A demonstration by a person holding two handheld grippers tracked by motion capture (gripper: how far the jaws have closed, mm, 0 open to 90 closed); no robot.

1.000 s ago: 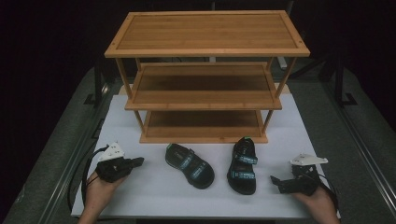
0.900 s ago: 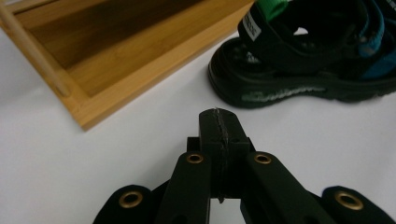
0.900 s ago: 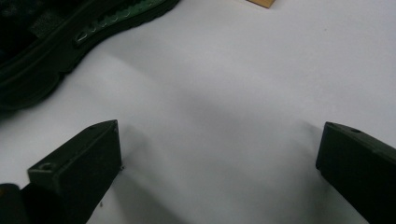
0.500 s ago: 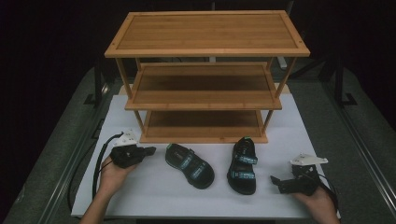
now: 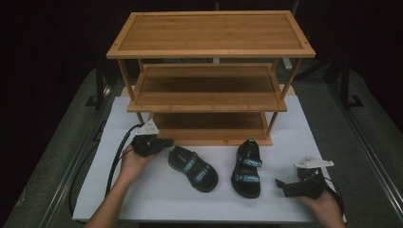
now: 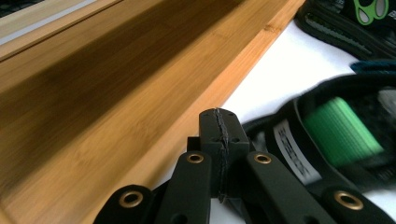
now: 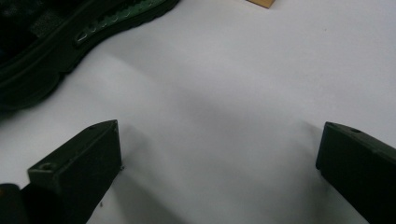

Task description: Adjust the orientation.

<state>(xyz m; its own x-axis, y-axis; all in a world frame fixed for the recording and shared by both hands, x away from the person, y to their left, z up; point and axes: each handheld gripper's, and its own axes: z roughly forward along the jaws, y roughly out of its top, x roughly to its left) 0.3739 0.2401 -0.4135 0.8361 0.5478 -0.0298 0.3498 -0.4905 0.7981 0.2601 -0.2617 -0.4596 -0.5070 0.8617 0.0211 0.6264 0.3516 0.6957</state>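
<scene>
- High view: I am looking down on a three-tier bamboo rack (image 5: 209,85) standing at the far side of the white mat (image 5: 157,199), and every shelf is bare. Both sandals are lying on the mat in front of it, the left sandal (image 5: 194,168) angled and the right sandal (image 5: 248,168) pointing at the rack. I am judging that nothing is shelved yet, so both pairs of moves are left. My left gripper (image 5: 165,141) is sitting just beside the left sandal's heel; my right gripper (image 5: 280,185) is resting near the right sandal, apart from it.
- Left gripper view: my jaws are pressed together on nothing, with the rack's bottom edge (image 6: 154,140) on one side and the sandal's heel strap (image 6: 299,154) just beyond the tips.
- Right gripper view: my jaws are standing wide apart over bare mat, a sandal's sole (image 7: 70,42) well ahead.
</scene>
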